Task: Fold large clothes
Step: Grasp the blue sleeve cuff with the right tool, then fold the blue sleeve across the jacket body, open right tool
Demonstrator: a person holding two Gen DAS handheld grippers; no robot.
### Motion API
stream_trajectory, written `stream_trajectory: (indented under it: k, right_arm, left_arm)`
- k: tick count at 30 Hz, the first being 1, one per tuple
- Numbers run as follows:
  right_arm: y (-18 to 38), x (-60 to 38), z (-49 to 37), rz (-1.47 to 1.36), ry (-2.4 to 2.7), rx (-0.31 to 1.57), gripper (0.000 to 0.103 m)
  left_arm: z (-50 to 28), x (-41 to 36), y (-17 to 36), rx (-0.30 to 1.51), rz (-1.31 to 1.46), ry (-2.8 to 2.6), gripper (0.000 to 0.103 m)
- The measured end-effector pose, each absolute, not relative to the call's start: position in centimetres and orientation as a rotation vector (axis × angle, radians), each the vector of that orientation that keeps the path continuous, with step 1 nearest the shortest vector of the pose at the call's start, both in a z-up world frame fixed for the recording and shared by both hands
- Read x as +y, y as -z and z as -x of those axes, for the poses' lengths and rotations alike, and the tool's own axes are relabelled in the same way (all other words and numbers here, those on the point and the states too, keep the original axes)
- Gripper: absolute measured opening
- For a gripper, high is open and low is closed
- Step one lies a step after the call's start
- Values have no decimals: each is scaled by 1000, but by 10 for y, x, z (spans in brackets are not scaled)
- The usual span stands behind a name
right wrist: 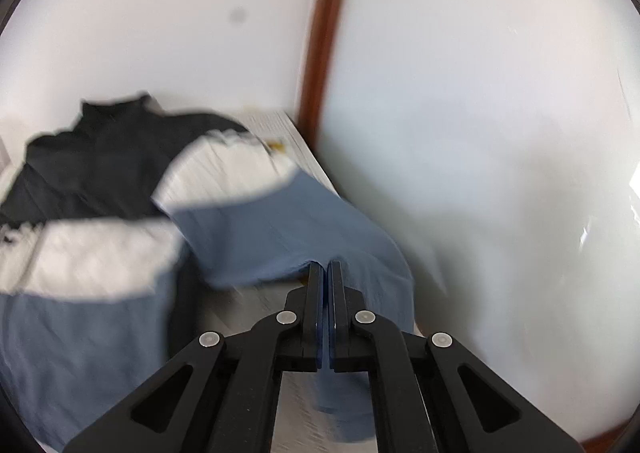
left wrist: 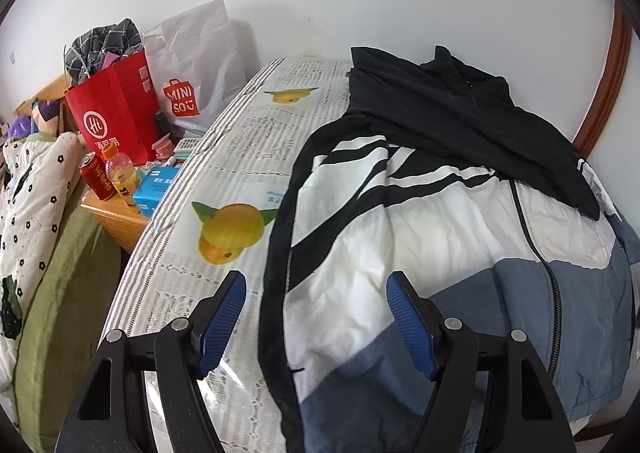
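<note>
A zip-up jacket (left wrist: 440, 237) in black, white and grey-blue lies spread face up on the table with the fruit-print cloth (left wrist: 240, 141). Its black hood lies folded down over the chest. My left gripper (left wrist: 315, 279) hovers open above the jacket's left side, with the black-edged sleeve (left wrist: 276, 293) below the gap between its blue pads (left wrist: 224, 313). In the blurred right wrist view, my right gripper (right wrist: 325, 265) is shut on the edge of the grey-blue sleeve (right wrist: 280, 229), which hangs lifted off the table and drapes down past the fingers.
Left of the table a wooden nightstand (left wrist: 116, 221) carries a red paper bag (left wrist: 116, 113), a white shopping bag (left wrist: 196, 65), a red can (left wrist: 96, 177), an orange drink bottle (left wrist: 120, 173) and a blue tissue pack (left wrist: 154, 185). A bed with a dotted quilt (left wrist: 32, 205) lies further left. A white wall and brown door frame (right wrist: 324, 33) stand behind.
</note>
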State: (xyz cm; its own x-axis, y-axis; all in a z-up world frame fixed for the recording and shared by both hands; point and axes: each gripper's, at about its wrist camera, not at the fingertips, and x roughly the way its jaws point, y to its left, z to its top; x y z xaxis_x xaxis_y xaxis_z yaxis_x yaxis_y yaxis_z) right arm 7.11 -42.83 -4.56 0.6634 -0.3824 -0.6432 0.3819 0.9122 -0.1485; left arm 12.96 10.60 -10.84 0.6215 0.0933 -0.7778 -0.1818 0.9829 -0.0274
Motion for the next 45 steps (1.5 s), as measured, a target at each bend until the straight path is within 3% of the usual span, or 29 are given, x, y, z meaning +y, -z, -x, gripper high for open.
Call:
stream_trajectory:
  k: [6,14,25,34,36,38,39,45]
  right_arm:
    - [8,-354,-129,42,294,646,1]
    - [-2,-259,-191,68,100,603,1]
    - [37,-141,-254,80,-131,639,2]
    - [84,-120,-283,85,-163,740,4]
    - [84,-120,-281,87,-187,761,15]
    - [80,-120,-275,99,-198,761,62]
    - [76,-121,-268,108,-199,738,69]
    - [55,-135,-236,122,-163,693,72]
  left_arm:
    - [-134,116,117,900,118,-162,71]
    - [-143,130,127,918,140,-145,71]
    - [-155,128,130,922,128,-93,71]
    - [-161,123,127,910,123,-66,71]
    - [-162,121,124,907,117,-64,71]
    - [-163,118,121,902,108,-62,71]
    - [-163,116,120,900,105,-61,71]
    - [-161,103,110,885,88,-48,71]
